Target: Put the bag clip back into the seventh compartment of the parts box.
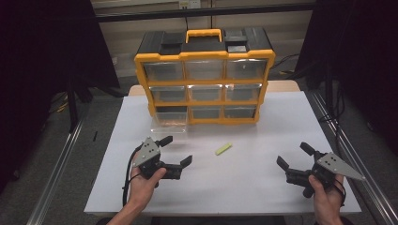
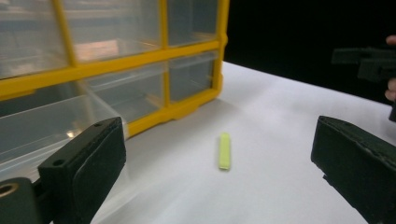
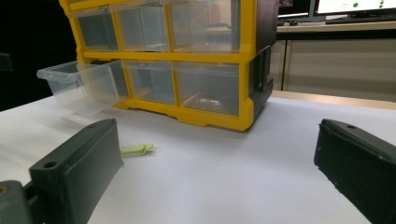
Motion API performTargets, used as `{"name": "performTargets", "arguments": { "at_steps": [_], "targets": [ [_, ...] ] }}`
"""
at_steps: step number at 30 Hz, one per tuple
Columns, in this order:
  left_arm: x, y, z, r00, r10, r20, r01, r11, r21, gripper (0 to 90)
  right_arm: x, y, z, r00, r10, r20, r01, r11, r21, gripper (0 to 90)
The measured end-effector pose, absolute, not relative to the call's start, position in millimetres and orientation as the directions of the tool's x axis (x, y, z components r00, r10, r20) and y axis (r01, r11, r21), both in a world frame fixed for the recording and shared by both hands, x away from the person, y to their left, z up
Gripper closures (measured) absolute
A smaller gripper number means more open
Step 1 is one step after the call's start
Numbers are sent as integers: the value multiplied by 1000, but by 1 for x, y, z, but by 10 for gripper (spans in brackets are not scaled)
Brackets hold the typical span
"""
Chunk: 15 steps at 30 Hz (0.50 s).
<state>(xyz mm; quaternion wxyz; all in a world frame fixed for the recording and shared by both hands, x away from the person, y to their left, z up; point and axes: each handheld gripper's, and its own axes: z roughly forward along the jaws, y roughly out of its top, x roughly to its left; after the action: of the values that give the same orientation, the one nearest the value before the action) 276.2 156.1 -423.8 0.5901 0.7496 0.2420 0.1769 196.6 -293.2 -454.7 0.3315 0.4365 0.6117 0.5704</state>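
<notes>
Currently both grippers are empty and stand off from the work. The left gripper [image 1: 177, 151] hangs over the worktop [image 1: 244, 187] with its jaws spread wide, just in front of the pulled-out clear drawer [image 1: 170, 123] at the bottom left of the yellow organiser [image 1: 204, 83]. The right gripper [image 1: 293, 156] is held near the right edge of the worktop, jaws likewise spread. The yellow-green stick [image 1: 223, 148] lies flat on the bare surface between the two grippers, nearer the left one and well apart from the organiser front; in the left gripper view the yellow-green stick [image 2: 224, 150] sits squarely between the jaws, farther ahead. Judged from this layout, the step in hand is the approach to pick up the stick, presumably for deposit in the open drawer. The next move calls for lowering the left gripper over the stick with the jaws across its narrow width, then closing. Because the stick lies low, the jaw tips must come right down to the surface. Open room surrounds the stick on all sides; the drawer's front lip is the nearest obstruction.
</notes>
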Motion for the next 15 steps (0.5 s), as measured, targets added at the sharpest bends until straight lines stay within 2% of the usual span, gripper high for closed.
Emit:
{"name": "performTargets", "arguments": {
  "at_steps": [1, 8, 10, 12, 14, 15],
  "targets": [
    [276, 154, -422, 825, 565, -6, 152, -212, 965, 32, 196, -293, -455, -396, 913, 93, 156, -33, 987, 2],
    [285, 127, -420, 824, 563, -67, 218, -206, 954, 29, 196, -292, -454, -402, 913, 74, 154, -13, 988, 2],
    [289, 120, -421, 849, 519, -97, 238, -212, 948, 26, 196, -291, -454, -411, 909, 70, 161, -3, 987, 0],
    [289, 112, -422, 836, 543, -78, 244, -240, 940, 26, 197, -290, -455, -417, 906, 76, 162, -9, 987, 0],
    [291, 108, -420, 847, 526, -75, 242, -255, 936, 25, 197, -289, -455, -421, 903, 83, 161, -15, 987, 0],
    [293, 108, -418, 864, 493, -101, 253, -252, 934, 25, 197, -289, -455, -421, 903, 83, 161, -15, 987, 0]
  ]
}}
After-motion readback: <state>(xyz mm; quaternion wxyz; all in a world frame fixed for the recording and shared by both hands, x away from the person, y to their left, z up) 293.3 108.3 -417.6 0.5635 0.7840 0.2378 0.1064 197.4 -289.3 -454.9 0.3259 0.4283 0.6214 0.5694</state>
